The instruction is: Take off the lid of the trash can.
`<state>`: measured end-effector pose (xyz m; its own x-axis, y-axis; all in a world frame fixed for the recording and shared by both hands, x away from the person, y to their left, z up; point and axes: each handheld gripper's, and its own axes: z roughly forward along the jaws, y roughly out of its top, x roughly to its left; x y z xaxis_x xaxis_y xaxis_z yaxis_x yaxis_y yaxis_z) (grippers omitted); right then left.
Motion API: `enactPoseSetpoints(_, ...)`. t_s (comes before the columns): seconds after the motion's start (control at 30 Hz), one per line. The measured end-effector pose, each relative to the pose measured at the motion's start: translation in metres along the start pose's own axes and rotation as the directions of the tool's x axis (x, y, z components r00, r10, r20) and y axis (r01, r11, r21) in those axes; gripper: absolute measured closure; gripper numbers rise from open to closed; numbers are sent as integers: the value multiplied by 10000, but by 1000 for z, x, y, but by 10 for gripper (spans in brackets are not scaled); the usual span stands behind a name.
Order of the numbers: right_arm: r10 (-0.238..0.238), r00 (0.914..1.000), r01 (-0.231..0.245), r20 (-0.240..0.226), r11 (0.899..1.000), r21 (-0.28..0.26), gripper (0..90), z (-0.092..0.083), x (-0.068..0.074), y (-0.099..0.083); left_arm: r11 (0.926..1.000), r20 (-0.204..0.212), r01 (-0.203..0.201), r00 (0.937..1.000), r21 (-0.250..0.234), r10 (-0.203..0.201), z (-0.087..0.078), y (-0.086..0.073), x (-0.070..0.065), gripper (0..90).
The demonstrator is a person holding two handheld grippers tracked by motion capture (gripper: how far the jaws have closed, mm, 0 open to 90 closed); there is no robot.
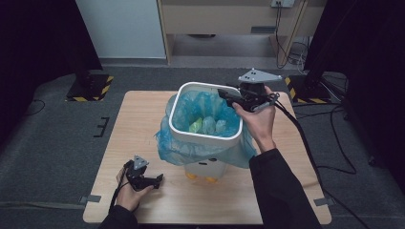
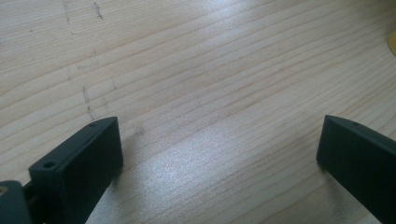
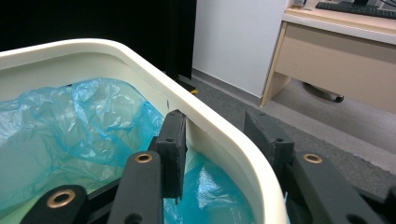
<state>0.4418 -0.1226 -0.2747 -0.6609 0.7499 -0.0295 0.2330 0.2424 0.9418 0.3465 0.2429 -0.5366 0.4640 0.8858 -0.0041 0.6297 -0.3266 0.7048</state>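
- The right gripper (image 3: 212, 140) straddles the far right corner of the white plastic rounded-square rim ring (image 1: 187, 134) that caps the bin. One jaw sits inside the opening and the other outside the wall. The inner pad lies against the ring's inner face, but the outer one looks a little off the wall, so this reads as a grip not yet made rather than a firm clench.
- Straddling the wall this way looks meant for lifting or pressing the ring, which pins the liner in place.
- Just inside that inner jaw is the crinkled translucent blue plastic bin liner (image 3: 84, 121). It is tucked under the ring, and its surplus spills down outside the bin as a skirt.
- Below the gripper, deep in the liner, lie some pale green and whitish scraps (image 1: 206, 125); what they are is too small to tell.
- The white bin body with yellow feet (image 1: 205, 171) stands under the ring, near the middle of the pale wooden table (image 1: 114, 143).
- The left gripper (image 1: 155, 180) rests low, well apart from the right one and near the person's edge. Its jaws are spread wide over bare wood and hold nothing, apparently parked while the right hand works.
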Motion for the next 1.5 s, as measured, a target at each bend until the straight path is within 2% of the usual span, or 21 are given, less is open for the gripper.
enactPoseSetpoints(0.17, 167, 9998, -167, -54, 9999, -18, 603, 0, -1, 1, 10000, -9, -22, 10000, 30, 22, 0, 0, 0, 0)
enactPoseSetpoints(0.33, 510, 9985, -517, -188, 9980, -373, 602, -5, -3, 4, 10000, 1, -32, 10000, 8, 32, 0, 0, 0, 0)
enactPoseSetpoints(0.5, 496, 9988, -498, -35, 9970, -599, 601, -10, -5, 6, 10000, 0, -29, 10000, 8, 29, 0, 0, 0, 0)
enactPoseSetpoints(0.77, 446, 9990, -445, -1, 9971, -614, 599, -7, -4, 5, 10000, 2, -31, 10000, 7, 31, 0, 0, 0, 0)
enactPoseSetpoints(0.93, 534, 9985, -524, 76, 9939, -970, 598, -12, -4, 7, 10000, 1, -30, 10000, 5, 30, 0, 0, 0, 0)
enactPoseSetpoints(1.1, 747, 9971, -722, 112, 9861, -1494, 598, -22, -7, 11, 10000, 1, -35, 10000, 10, 35, 0, 0, 0, 0)
enactPoseSetpoints(1.5, 627, 9934, -396, 963, 9735, -2251, 598, -48, -16, 15, 10000, -9, -30, 10000, 6, 30, 0, 0, 0, 0)
